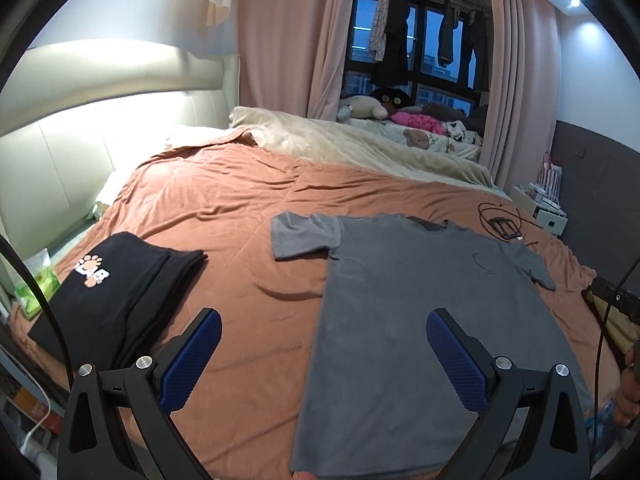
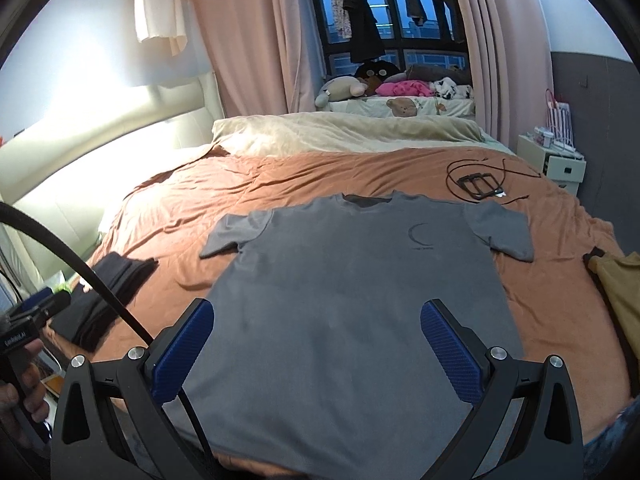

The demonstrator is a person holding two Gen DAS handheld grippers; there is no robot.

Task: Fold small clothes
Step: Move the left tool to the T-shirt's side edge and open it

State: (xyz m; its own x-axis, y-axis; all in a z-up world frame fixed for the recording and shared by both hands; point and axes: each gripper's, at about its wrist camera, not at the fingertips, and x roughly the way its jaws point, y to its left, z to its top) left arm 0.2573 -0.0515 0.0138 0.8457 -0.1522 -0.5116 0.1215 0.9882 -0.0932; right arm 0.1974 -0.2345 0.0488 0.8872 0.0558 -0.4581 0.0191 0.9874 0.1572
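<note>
Grey T-shirt (image 2: 352,300) spread flat on bed (image 1: 224,216); left gripper (image 1: 324,344) and right gripper (image 2: 316,334) above hem, fingers spread wide, empty.

Place: a home bedroom.
Bed: wide bed with rust-orange cover (image 2: 320,168), padded cream headboard (image 1: 100,128) at left.
Far side: pink curtains (image 2: 240,40), dark window hung with clothes (image 2: 360,12), plush toys (image 2: 348,88).

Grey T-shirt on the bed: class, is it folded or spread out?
Spread out. The grey T-shirt lies flat, front up, both sleeves out to the sides, collar visible.
</note>
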